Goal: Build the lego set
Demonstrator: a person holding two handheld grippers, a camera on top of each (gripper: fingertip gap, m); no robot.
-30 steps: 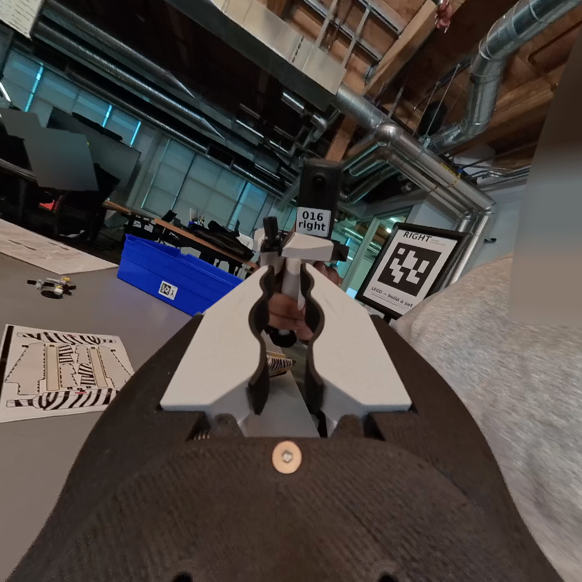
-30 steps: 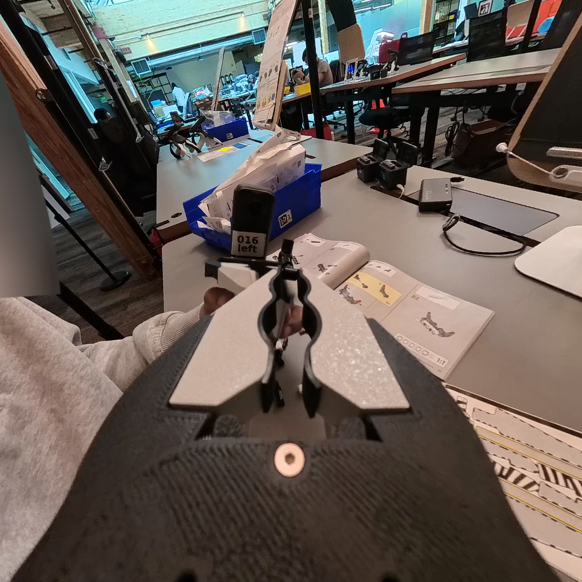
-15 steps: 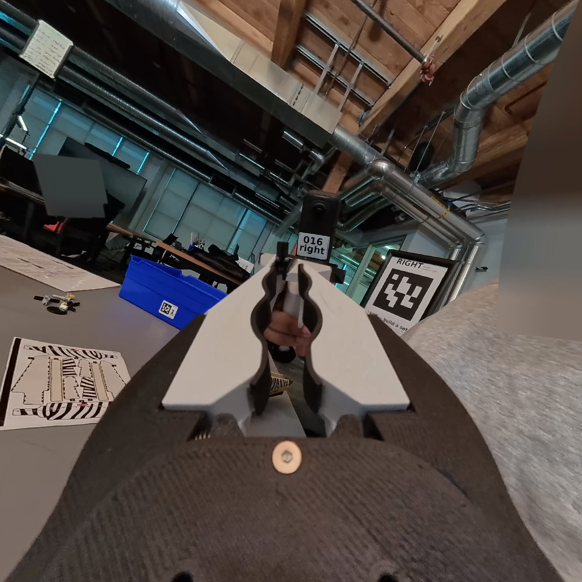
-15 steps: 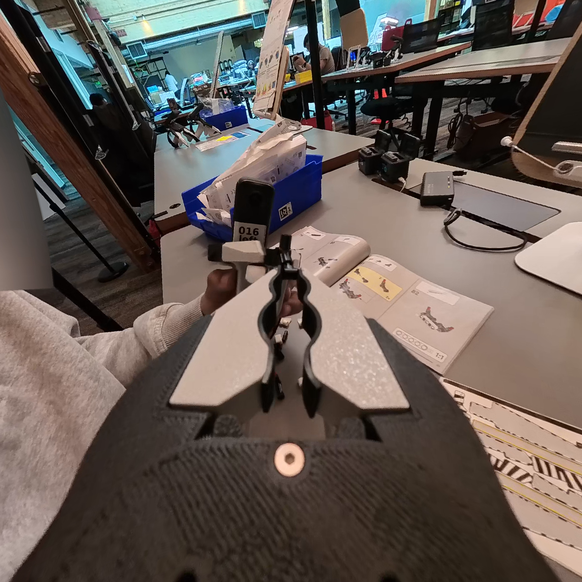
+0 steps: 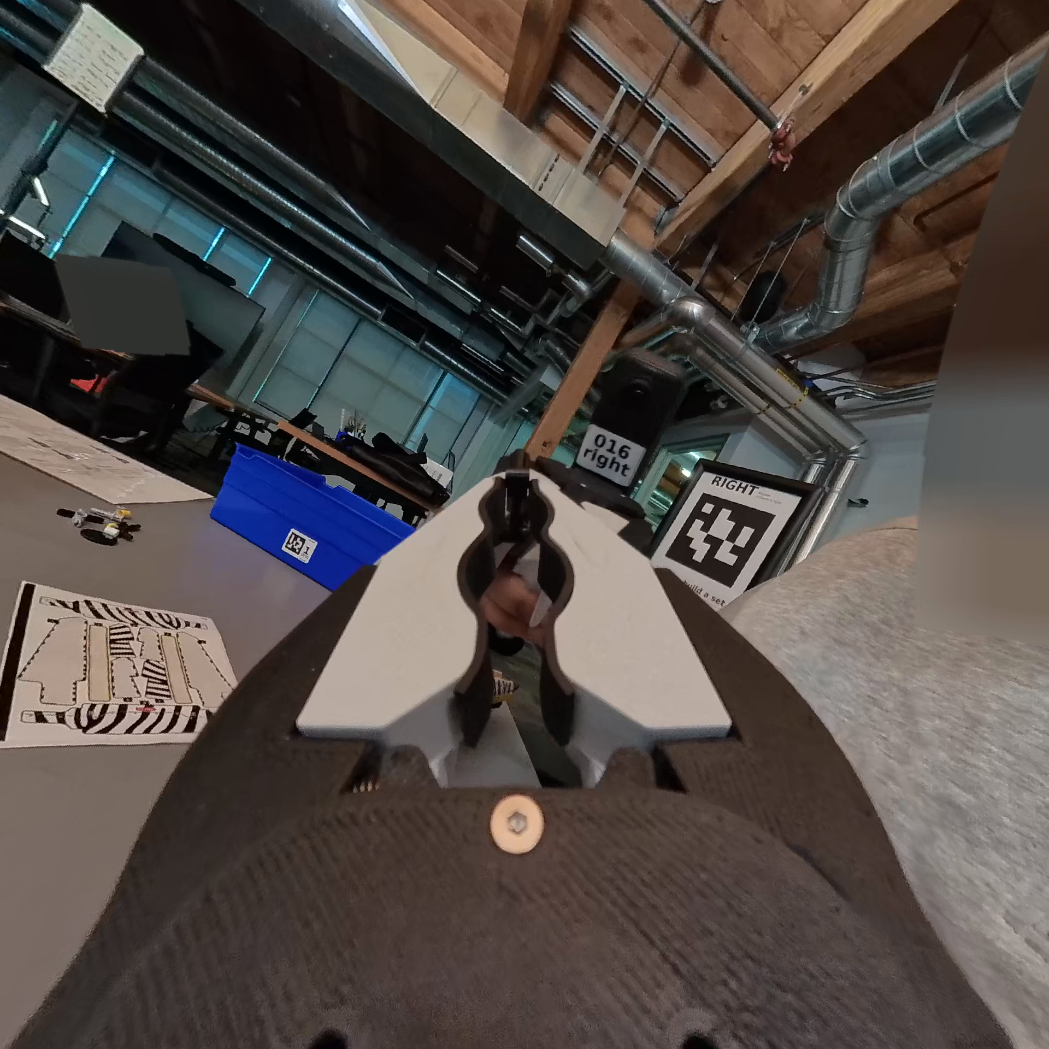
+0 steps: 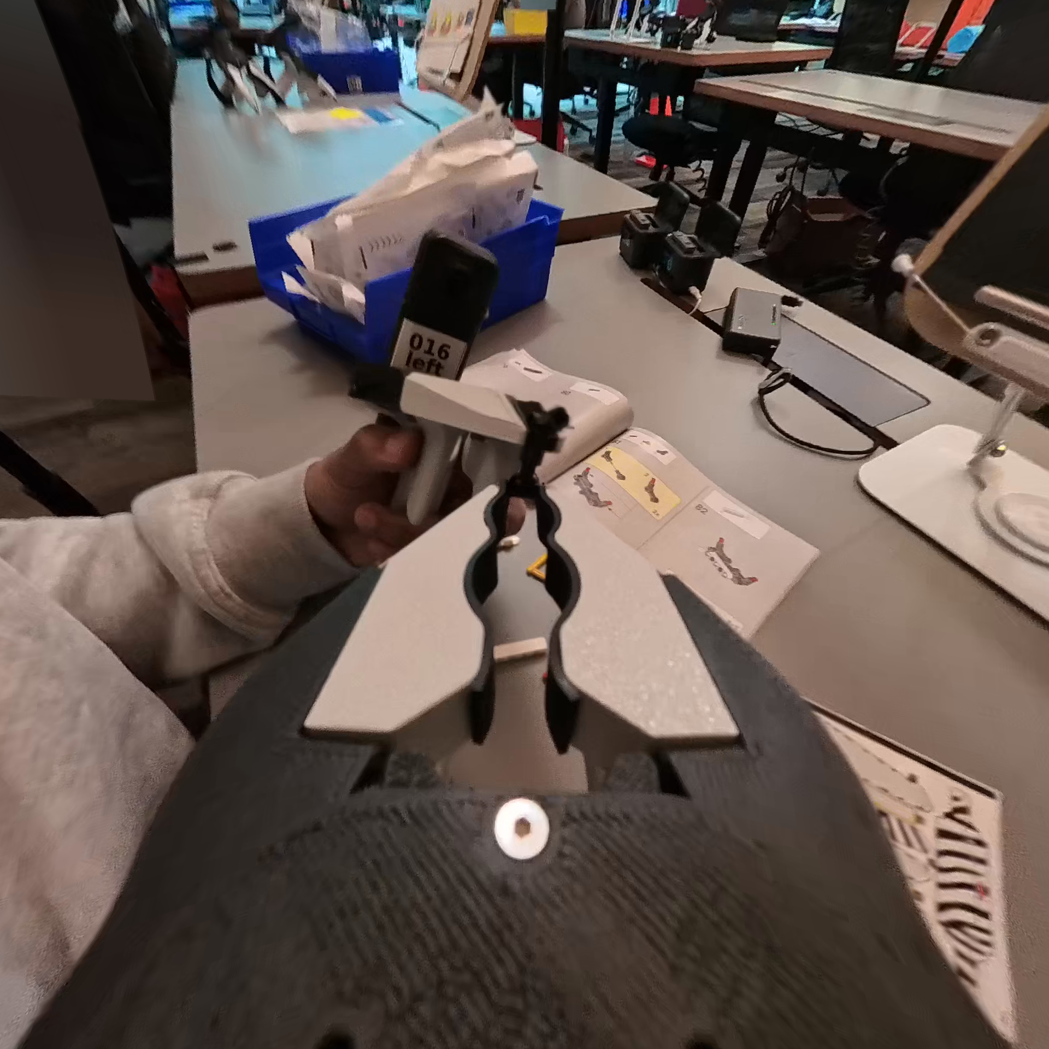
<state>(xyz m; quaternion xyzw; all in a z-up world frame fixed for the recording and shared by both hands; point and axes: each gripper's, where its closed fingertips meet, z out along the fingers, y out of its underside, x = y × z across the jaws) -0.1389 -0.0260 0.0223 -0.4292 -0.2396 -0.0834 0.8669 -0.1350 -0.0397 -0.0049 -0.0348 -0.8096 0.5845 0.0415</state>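
A: Holding something, are they?

B: Yes. The right gripper [image 6: 521, 489] pinches the bottom of a thin black lego piece [image 6: 536, 440] with its tips closed. The left gripper [image 5: 515, 488] pinches the top of it, tips closed too.

A: Where is it?

B: Up in the air, above the open booklet [image 6: 670, 511] on the grey table [image 6: 681, 363]. A blue bin [image 6: 511, 272] sits behind.

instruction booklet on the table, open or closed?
Open. In the right wrist view the instruction booklet lies flat on the grey table with pages spread, its left pages curling up at the spine, behind the right gripper.
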